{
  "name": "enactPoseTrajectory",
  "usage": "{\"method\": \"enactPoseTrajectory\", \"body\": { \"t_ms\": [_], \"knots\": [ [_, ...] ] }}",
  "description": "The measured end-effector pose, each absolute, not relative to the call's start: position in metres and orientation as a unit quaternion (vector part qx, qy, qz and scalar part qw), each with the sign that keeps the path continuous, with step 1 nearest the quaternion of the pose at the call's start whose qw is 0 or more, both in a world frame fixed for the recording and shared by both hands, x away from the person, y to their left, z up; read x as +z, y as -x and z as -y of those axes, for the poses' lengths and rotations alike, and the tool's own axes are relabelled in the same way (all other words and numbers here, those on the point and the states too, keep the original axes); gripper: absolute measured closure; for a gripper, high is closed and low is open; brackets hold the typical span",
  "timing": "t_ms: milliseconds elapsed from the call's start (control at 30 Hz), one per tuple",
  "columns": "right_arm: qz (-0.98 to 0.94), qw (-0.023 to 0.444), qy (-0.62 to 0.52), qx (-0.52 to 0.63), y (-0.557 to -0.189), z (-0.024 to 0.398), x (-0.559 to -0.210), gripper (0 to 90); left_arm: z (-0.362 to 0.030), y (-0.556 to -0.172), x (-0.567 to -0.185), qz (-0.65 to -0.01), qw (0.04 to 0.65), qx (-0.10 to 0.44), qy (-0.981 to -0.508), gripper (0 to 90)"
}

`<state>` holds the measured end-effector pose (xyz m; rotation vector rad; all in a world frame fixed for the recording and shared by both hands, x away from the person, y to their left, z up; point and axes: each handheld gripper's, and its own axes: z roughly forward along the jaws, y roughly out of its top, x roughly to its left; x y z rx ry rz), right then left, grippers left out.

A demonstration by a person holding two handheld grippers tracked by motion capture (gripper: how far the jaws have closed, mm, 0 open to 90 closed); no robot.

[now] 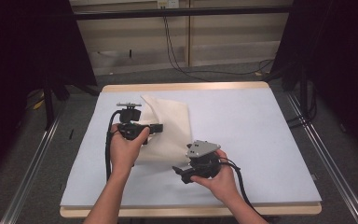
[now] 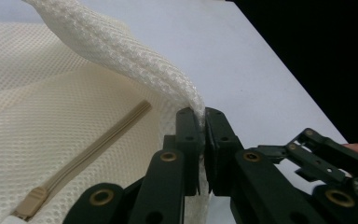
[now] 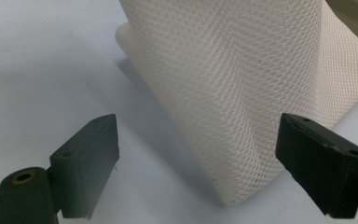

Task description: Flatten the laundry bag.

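High view first: a cream mesh bag (image 1: pixel 165 126) lies a little left of the middle of the pale blue table top (image 1: pixel 256 135). The left gripper (image 1: pixel 154 128) sits at the bag's nine o'clock edge, its jaws pointing toward three o'clock and closed on the fabric there. The left hand (image 1: pixel 126 147) wraps the gripper body from six o'clock. The right gripper (image 1: pixel 177 171) hangs at the bag's five o'clock corner, just off the cloth, with the right hand (image 1: pixel 216 176) behind it and the grey three-cornered plate (image 1: pixel 201 149) on top. A light wooden rim (image 1: pixel 186 87) edges the table at twelve o'clock. Beyond it come grey floor, a beige panelled wall (image 1: pixel 135 32) and black cables (image 1: pixel 177 60) trailing down; dark curtains (image 1: pixel 23 51) close in at nine and three o'clock, and metal rails (image 1: pixel 32 163) run along both sides.

Over to the left gripper view: the jaws are pinched tight on a raised fold of the mesh bag (image 2: pixel 121 51), the fold rising toward eleven o'clock. A tan zipper (image 2: pixel 88 156) runs across the flat part of the bag at eight o'clock, and the other gripper shows at four o'clock.

Now the right gripper view: the jaws stand wide apart with nothing pressed between them. The mesh bag (image 3: pixel 242 79) rises ahead at twelve to one o'clock, its lower corner dipping into the gap nearer the right-hand finger (image 3: pixel 321 163), while the left-hand finger (image 3: pixel 86 163) stands well clear over bare table.
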<state>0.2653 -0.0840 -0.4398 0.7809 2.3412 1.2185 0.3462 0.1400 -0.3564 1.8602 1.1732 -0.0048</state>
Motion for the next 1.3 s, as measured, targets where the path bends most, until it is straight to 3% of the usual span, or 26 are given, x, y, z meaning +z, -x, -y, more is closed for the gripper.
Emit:
{"method": "enactPoseTrajectory", "body": {
  "t_ms": [367,967,1300],
  "knots": [
    [-0.828,0.199,-0.279,0.444,-0.275,0.074,-0.442,12.8,-0.126,-0.350,-0.352,-0.464,0.461,-0.012,-0.757,85.4],
    [-0.811,0.215,-0.333,0.430,-0.259,0.153,-0.448,11.9,-0.061,-0.357,-0.337,-0.420,0.453,-0.014,-0.786,84.9],
    [-0.797,0.220,-0.347,0.442,-0.264,0.125,-0.446,12.1,-0.045,-0.359,-0.336,-0.406,0.456,-0.015,-0.792,83.9]
  ]
}}
